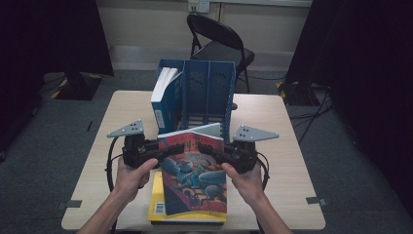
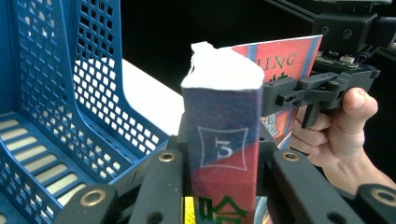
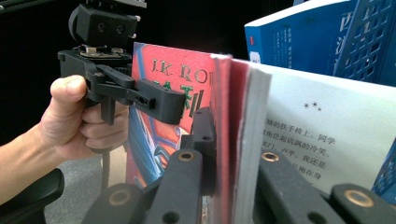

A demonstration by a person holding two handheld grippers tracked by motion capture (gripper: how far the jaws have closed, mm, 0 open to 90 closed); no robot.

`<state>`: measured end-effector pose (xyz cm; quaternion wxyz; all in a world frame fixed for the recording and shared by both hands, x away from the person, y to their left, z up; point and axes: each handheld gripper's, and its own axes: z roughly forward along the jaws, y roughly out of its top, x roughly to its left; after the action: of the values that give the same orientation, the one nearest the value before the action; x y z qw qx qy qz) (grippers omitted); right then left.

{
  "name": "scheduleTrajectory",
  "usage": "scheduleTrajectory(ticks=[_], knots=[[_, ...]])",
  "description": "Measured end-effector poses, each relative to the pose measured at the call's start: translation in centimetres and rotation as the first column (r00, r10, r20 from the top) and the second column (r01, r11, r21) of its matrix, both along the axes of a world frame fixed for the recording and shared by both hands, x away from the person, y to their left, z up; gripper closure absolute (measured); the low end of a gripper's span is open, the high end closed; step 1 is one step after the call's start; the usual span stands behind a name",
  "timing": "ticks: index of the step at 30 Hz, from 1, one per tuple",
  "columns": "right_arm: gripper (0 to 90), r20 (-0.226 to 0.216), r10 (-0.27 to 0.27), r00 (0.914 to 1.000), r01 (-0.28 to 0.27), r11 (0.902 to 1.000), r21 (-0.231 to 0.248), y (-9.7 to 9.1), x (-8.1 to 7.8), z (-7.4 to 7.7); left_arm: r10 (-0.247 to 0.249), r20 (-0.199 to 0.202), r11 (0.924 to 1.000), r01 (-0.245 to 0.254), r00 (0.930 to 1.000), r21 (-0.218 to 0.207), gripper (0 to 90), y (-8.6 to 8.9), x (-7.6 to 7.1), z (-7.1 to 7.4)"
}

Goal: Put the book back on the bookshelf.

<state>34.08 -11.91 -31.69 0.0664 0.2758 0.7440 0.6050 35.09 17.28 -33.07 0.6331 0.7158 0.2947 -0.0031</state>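
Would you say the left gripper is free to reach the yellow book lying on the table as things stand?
Probably not yet: the left gripper is clamped on the spine of the red book, which the right gripper also holds, and that book hangs right over the yellow book.

A red-covered book (image 1: 195, 173) is held tilted above the table (image 1: 272, 146), gripped at its left edge by the left gripper (image 1: 158, 150) and at its right by the right gripper (image 1: 214, 152). A yellow book (image 1: 157, 202) is seen beneath, and a blue file rack (image 1: 209, 92) behind.
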Motion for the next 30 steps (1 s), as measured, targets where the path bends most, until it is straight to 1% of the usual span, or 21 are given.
scheduleTrajectory(ticks=[2, 4, 5, 6, 7, 9, 10, 12, 13, 14, 16, 18, 19, 20, 21, 22, 23, 24, 26, 28, 30], knots=[[84.9, 0.008, -0.001, 1.0, 0.001, 1.0, 0.007, 0.0, 0.1, 0.2, 0.001, 0.011, 1.0, -0.001, 0.9999, 0.002, 73.6, 0.0, 0.0, 0.3], [84.9, 0.016, 0.001, 0.9999, -0.002, 0.9999, 0.014, 0.0, 0.1, 0.4, 0.005, 0.04, 1.0, -0.005, 0.9992, -0.005, 73.6, 0.1, -0.1, 0.6], [84.9, 0.023, 0.001, 0.9997, -0.001, 0.9997, 0.024, 0.0, 0.1, 0.5, 0.01, 0.048, 0.9999, -0.009, 0.9988, -0.01, 73.8, 0.1, -0.1, 0.8], [84.9, 0.031, -0.005, 0.9995, 0.004, 0.9997, 0.024, 0.1, 0.0, 0.7, 0.021, 0.068, 0.9998, -0.02, 0.9975, -0.009, 73.8, 0.0, -0.3, 1.0], [84.9, 0.047, -0.012, 0.9988, 0.012, 0.9998, 0.018, 0.2, -0.1, 0.9, 0.018, 0.075, 0.9998, -0.018, 0.997, -0.004, 73.8, 0.0, -0.3, 1.1], [84.9, 0.055, -0.016, 0.9984, 0.015, 0.9997, 0.021, 0.1, -0.2, 1.2, 0.017, 0.088, 0.9998, -0.017, 0.9959, -0.006, 73.8, -0.1, -0.3, 1.5], [84.9, 0.063, -0.016, 0.9979, 0.015, 0.9996, 0.023, 0.0, -0.1, 1.4, 0.011, 0.104, 0.9999, -0.011, 0.9945, 0.002, 73.8, -0.2, -0.3, 2.0], [84.7, 0.083, -0.021, 0.9963, 0.018, 0.999, 0.041, -0.1, 0.0, 1.7, 0.006, 0.133, 1.0, -0.006, 0.9911, -0.001, 73.7, -0.3, -0.3, 2.4], [84.7, 0.093, -0.027, 0.9953, 0.022, 0.9982, 0.056, -0.2, -0.1, 1.8, 0.009, 0.139, 0.9999, -0.008, 0.9902, -0.007, 73.6, -0.5, -0.3, 2.6], [84.7, 0.096, -0.033, 0.9948, 0.027, 0.9975, 0.065, -0.2, -0.1, 1.8, 0.012, 0.15, 0.9999, -0.013, 0.9887, 0.006, 73.5, -0.5, -0.2, 2.9], [84.7, 0.1, -0.036, 0.9943, 0.029, 0.997, 0.073, -0.2, 0.1, 1.8, 0.013, 0.169, 0.9997, -0.017, 0.9855, 0.019, 73.1, -0.6, -0.2, 3.0], [84.7, 0.112, -0.03, 0.9933, 0.024, 0.9983, 0.053, 0.0, 0.0, 1.5, 0.018, 0.173, 0.9995, -0.022, 0.9848, 0.022, 72.4, -0.6, -0.3, 2.7], [84.6, 0.113, -0.02, 0.9934, 0.016, 0.9992, 0.036, 0.2, -0.1, 1.2, 0.012, 0.173, 0.9997, -0.016, 0.9848, 0.019, 72.0, -0.6, -0.4, 2.5], [84.3, 0.118, -0.01, 0.9929, 0.007, 0.9994, 0.033, 0.3, -0.2, 1.0, 0.007, 0.181, 1.0, -0.008, 0.9834, 0.002, 71.1, -0.6, -0.7, 2.4], [84.0, 0.113, 0.021, 0.9933, -0.026, 0.9987, 0.043, 0.5, -0.4, 0.7, 0.008, 0.187, 1.0, -0.009, 0.9823, 0.003, 70.2, -0.6, -0.9, 2.4], [84.0, 0.121, 0.032, 0.9921, -0.037, 0.9985, 0.04, 0.7, -0.6, 0.6, 0.008, 0.195, 0.9999, -0.011, 0.9808, 0.013, 70.0, -0.5, -1.3, 2.4], [83.8, 0.138, 0.03, 0.99, -0.033, 0.9992, 0.023, 1.0, -1.1, 0.6, 0.007, 0.194, 0.9999, -0.008, 0.9809, 0.006, 70.0, -0.5, -1.4, 2.4], [83.3, 0.142, 0.034, 0.9893, -0.038, 0.999, 0.023, 1.0, -1.2, 0.6, 0.007, 0.197, 1.0, -0.008, 0.9804, 0.004, 69.9, -0.4, -1.7, 2.3], [81.7, 0.14, 0.037, 0.9895, -0.04, 0.9989, 0.022, 0.9, -1.4, 0.6, 0.004, 0.211, 0.9999, -0.007, 0.9775, 0.014, 70.1, -0.6, -2.0, 2.2], [77.4, 0.138, 0.036, 0.9898, -0.039, 0.999, 0.021, 0.4, -1.7, 0.4, -0.005, 0.232, 0.9995, -0.002, 0.9728, 0.031, 70.3, -0.9, -2.4, 2.2], [75.2, 0.136, 0.031, 0.9902, -0.034, 0.9993, 0.018, -0.1, -1.8, 0.3, -0.009, 0.229, 0.9998, 0.004, 0.9734, 0.022, 70.2, -1.1, -2.8, 2.1]])
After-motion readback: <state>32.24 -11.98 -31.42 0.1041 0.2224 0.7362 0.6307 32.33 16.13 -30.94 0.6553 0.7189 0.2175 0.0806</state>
